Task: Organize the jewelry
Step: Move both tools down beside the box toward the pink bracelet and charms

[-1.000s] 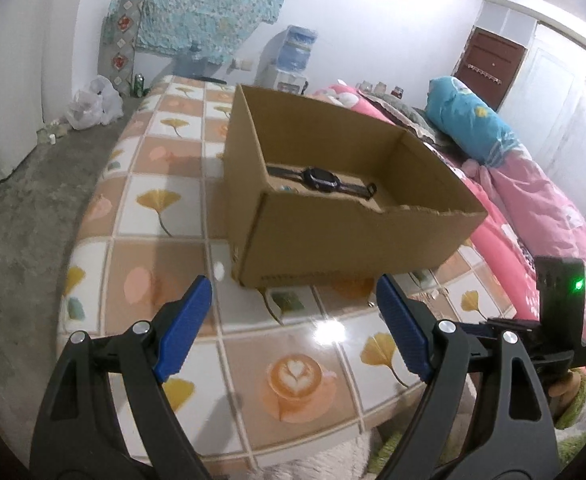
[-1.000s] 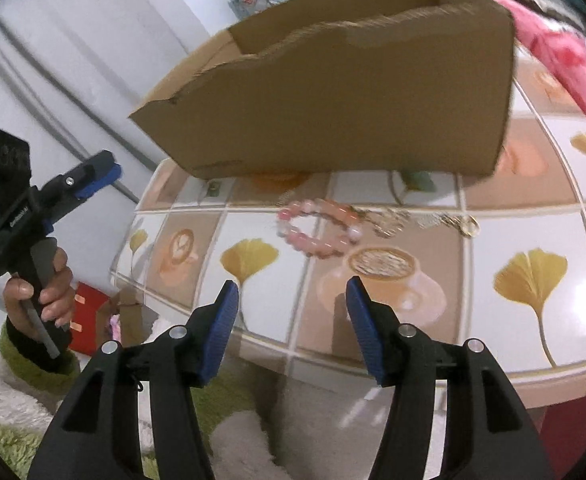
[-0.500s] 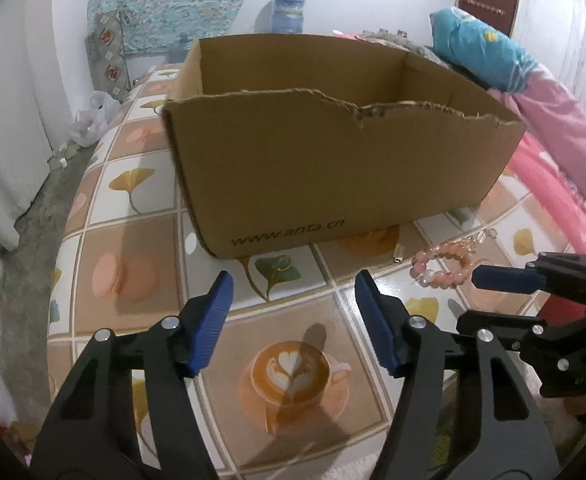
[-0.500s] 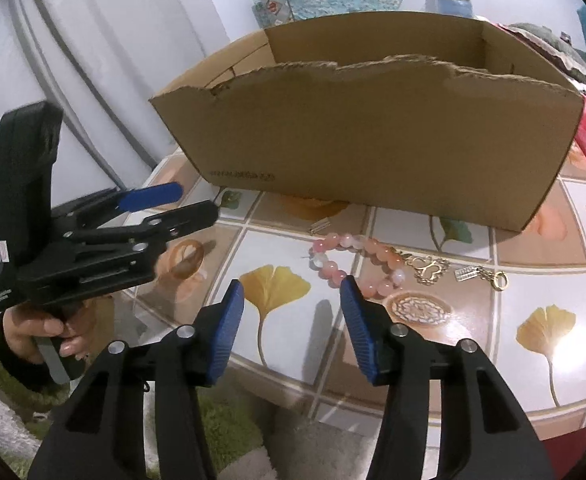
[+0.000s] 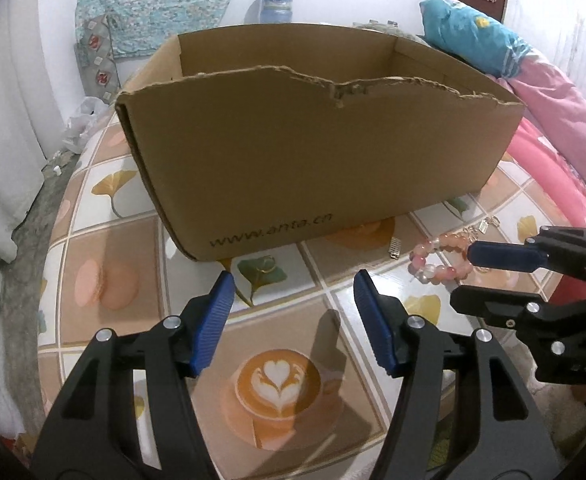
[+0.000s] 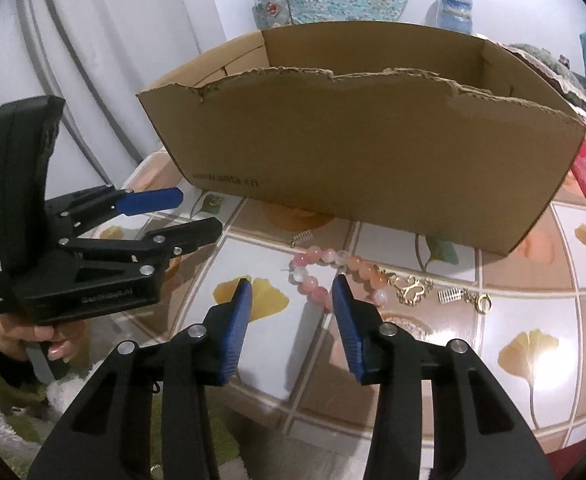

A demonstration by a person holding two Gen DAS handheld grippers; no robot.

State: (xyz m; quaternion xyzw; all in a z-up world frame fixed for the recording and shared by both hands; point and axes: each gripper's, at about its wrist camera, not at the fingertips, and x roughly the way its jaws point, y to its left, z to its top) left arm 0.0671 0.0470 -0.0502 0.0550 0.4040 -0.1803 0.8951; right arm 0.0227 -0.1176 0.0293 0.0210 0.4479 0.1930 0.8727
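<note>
Hovering right tongs (image 6: 291,300) spread, just closing, nothing pinched; bead bracelet (image 6: 325,270) on bench (image 6: 513,320) before cardboard box (image 6: 373,160); left tongs (image 5: 293,296) spread, empty; risk: pads clip one bead, bracelet slides, gold chain (image 6: 413,286) snags.

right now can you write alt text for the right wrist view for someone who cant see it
The right tool hangs open over a pink bead bracelet lying on a patterned table, its pads not touching the beads. Gold trinkets lie beside the bracelet, a torn cardboard box stands behind, and the left tool is at the left.
</note>
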